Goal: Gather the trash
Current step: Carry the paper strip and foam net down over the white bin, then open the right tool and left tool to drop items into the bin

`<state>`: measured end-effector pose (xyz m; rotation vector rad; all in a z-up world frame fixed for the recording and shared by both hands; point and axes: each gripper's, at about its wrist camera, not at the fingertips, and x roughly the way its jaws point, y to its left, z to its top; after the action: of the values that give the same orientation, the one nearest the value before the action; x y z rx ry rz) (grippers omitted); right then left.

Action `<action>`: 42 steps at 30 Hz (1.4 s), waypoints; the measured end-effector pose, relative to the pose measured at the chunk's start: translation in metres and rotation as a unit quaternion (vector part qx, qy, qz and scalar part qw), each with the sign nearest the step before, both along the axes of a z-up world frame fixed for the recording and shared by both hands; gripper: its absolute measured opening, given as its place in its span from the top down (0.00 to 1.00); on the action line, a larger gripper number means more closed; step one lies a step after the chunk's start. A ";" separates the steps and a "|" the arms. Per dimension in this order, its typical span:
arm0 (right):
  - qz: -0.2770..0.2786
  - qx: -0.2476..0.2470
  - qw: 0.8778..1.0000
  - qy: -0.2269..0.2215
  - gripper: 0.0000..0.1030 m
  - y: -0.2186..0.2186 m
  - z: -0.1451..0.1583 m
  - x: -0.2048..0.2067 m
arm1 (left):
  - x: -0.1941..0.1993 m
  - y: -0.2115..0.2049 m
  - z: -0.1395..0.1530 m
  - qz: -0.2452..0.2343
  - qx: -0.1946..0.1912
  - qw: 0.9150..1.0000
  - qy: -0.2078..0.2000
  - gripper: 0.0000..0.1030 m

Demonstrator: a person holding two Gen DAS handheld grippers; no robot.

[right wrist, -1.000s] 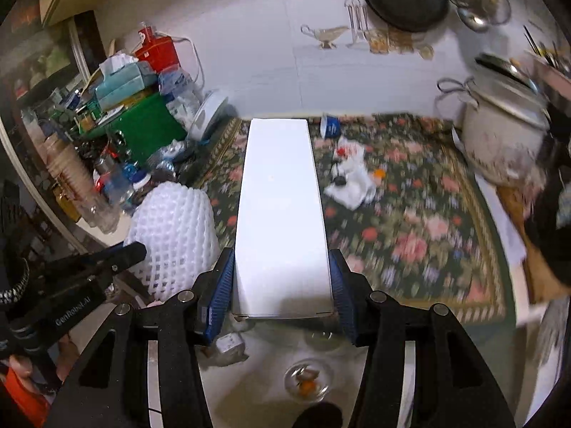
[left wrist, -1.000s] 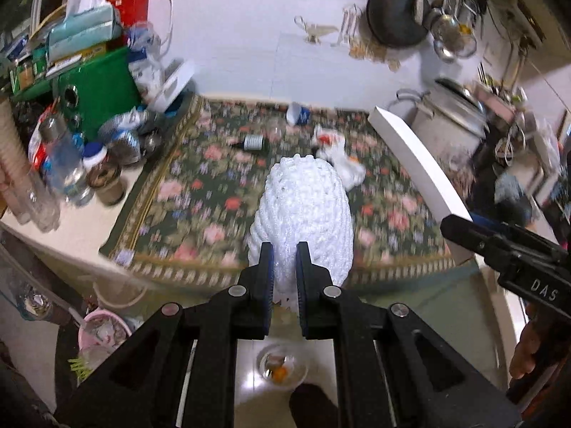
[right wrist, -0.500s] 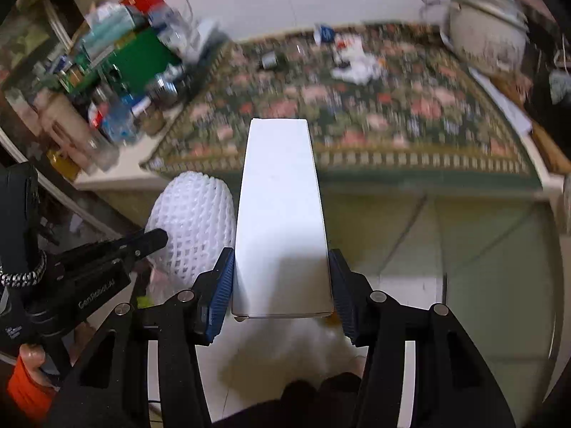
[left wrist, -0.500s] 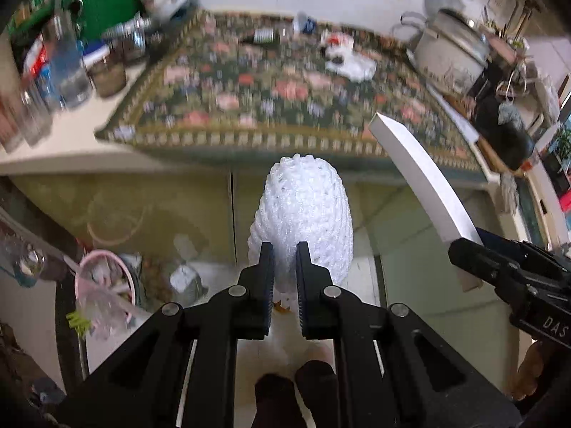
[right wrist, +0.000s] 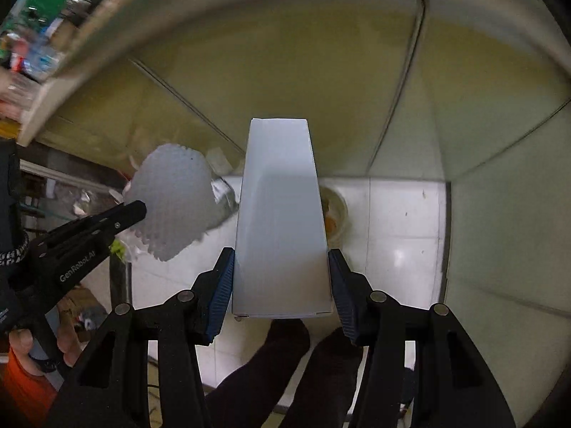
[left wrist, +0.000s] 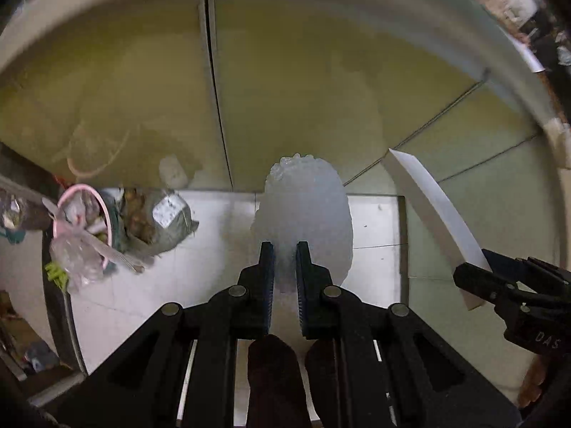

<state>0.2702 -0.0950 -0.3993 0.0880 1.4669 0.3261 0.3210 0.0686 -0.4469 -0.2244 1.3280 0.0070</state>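
Two pieces of trash are in my grip above the floor tiles: the left gripper (left wrist: 284,262) pinches a white foam net sleeve (left wrist: 305,210), the right gripper (right wrist: 281,285) clamps a white carton (right wrist: 281,214). Released here, I judge both would miss the pink-rimmed bin (left wrist: 84,224) off left. Readable lettering: "GenRobot.AI", "DAS".
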 end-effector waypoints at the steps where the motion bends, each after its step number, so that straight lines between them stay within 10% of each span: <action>1: 0.003 -0.001 1.000 0.006 0.53 -0.002 -0.013 0.003 | 0.002 -0.002 -0.018 0.006 0.002 1.000 0.006 0.90; 12: 0.041 0.000 0.995 0.095 0.53 -0.016 -0.223 0.038 | 0.020 -0.010 -0.191 0.056 0.004 0.997 0.046 0.90; 18: 0.067 -0.013 0.992 0.105 0.53 -0.016 -0.288 0.060 | 0.029 -0.013 -0.252 0.069 -0.005 0.996 0.063 0.90; 30: 0.063 -0.002 0.995 0.076 0.50 -0.008 -0.297 0.078 | 0.051 -0.024 -0.309 0.066 -0.020 0.995 0.074 0.88; 42: 0.056 0.002 0.998 0.033 0.49 -0.022 -0.232 0.077 | 0.059 -0.054 -0.278 0.018 -0.015 0.996 0.091 0.65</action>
<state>0.3468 -0.1166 -0.6318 0.0192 1.5392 0.4206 0.3803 0.0147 -0.7246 -0.2782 1.5063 0.0382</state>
